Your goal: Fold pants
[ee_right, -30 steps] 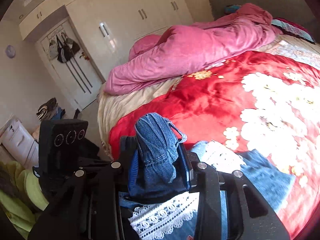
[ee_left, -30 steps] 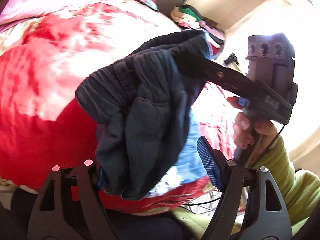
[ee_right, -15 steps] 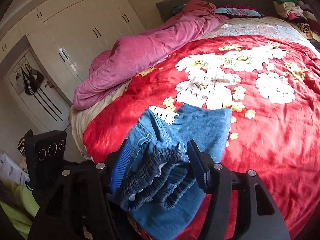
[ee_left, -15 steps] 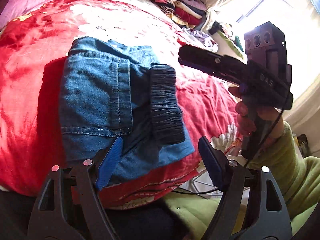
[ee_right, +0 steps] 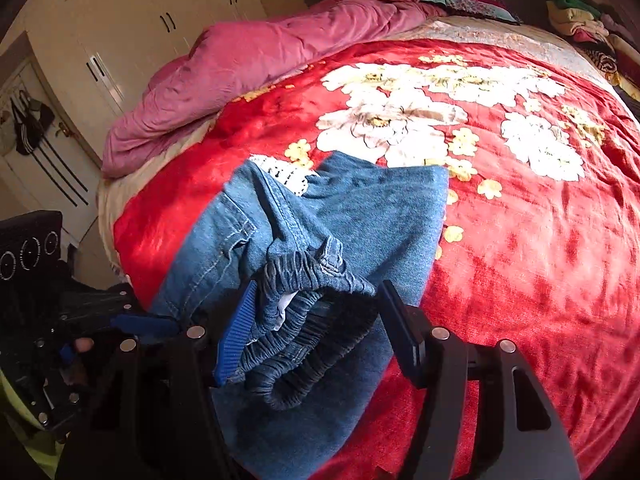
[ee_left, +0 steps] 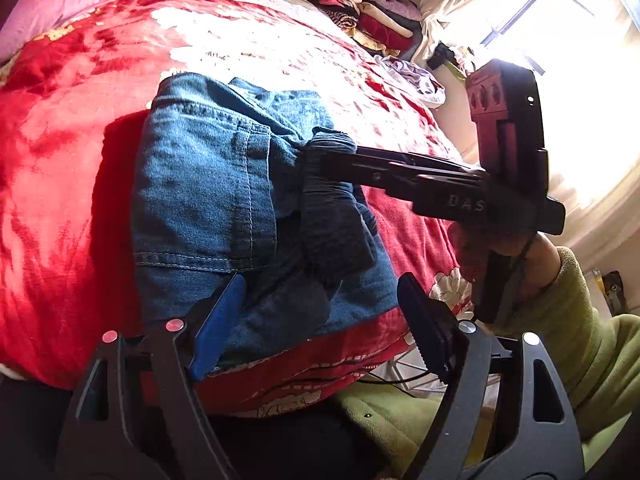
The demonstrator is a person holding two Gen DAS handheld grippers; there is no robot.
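Note:
The blue denim pants (ee_left: 224, 200) lie folded in a compact stack near the front edge of the red floral blanket (ee_left: 60, 160). Their gathered elastic waistband (ee_right: 304, 320) lies bunched on top. My left gripper (ee_left: 320, 324) is open, its jaws wide apart over the near edge of the stack. My right gripper (ee_right: 316, 328) is open too, with the waistband lying loose between its jaws. In the left wrist view the right gripper (ee_left: 328, 160) reaches in from the right to the waistband (ee_left: 332, 200).
A pink duvet (ee_right: 260, 52) lies bunched along the bed's far side. Stacks of folded clothes (ee_left: 360, 12) sit at the head end. White wardrobes (ee_right: 152, 20) and a door stand beyond. The bed's edge is right below both grippers.
One second ago both grippers held the pants up in the air. They laid them folded on the blanket and opened. The right gripper has since moved back onto the waistband.

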